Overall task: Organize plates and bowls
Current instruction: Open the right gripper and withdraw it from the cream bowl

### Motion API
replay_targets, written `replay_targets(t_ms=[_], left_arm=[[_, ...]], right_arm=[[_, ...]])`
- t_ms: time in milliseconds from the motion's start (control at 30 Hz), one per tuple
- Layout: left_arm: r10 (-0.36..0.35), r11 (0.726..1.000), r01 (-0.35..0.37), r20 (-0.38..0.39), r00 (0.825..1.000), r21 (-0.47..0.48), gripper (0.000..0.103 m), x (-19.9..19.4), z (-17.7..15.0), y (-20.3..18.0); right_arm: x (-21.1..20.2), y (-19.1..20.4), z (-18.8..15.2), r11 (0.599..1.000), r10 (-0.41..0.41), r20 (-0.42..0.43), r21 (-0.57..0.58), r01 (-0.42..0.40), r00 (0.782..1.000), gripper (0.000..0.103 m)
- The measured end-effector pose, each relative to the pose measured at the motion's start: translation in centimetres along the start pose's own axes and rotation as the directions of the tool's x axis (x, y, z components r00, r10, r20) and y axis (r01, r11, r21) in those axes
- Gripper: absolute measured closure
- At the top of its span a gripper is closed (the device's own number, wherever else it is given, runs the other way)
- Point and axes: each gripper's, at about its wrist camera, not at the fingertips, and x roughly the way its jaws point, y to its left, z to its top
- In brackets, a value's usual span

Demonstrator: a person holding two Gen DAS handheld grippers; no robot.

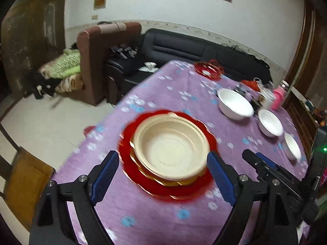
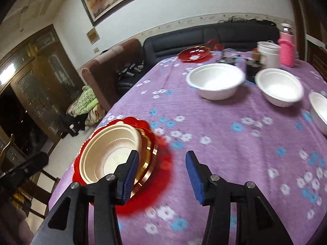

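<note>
Two grippers hang over a table covered with a purple flowered cloth (image 2: 235, 153). The left gripper (image 1: 163, 177) has its blue pads spread wide, one on either side of a cream bowl (image 1: 171, 145), and neither pad touches it. That bowl sits on a gold plate (image 2: 148, 159), which lies on a large red plate (image 1: 184, 192) at the near left part of the table, close to the edge. The right gripper (image 2: 162, 175) has its jaws apart with nothing between them; it hangs just right of the stack, over bare cloth, with its left pad in front of the gold plate's rim.

Farther right, three white bowls stand in a row: a large one (image 2: 215, 81), a middle one (image 2: 279, 86) and a third (image 2: 318, 110) cut off by the right edge. At the far end lie another red plate (image 2: 194, 54), a white tub (image 2: 268, 53) and a pink bottle (image 2: 287, 49). Beyond the table stand a dark sofa (image 1: 184, 47) and a brown armchair (image 1: 96, 61).
</note>
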Motion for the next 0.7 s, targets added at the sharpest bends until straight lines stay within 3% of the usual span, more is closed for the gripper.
replay_targets(t_ms=[167, 433, 700], left_arm=[[-0.006, 0.998, 0.007, -0.013, 1.0, 0.064, 0.016, -0.2, -1.6, -2.8], [0.03, 0.986, -0.037, 0.047, 0.998, 0.164, 0.016, -1.5, -3.0, -6.0], [0.041, 0.977, -0.048, 0.036, 0.999, 0.208, 0.016, -1.4, -3.7, -7.7]], right_arm=[[-2.1, -1.9, -1.5, 1.0, -0.025, 0.012, 0.019, 0.025, 1.0, 0.048], [-4.7, -3.8, -2.9, 0.998, -0.027, 0.039, 0.052, 0.025, 0.999, 0.047], [-5.5, -4.6, -3.3, 0.998, -0.021, 0.055, 0.058, 0.018, 0.998, 0.047]])
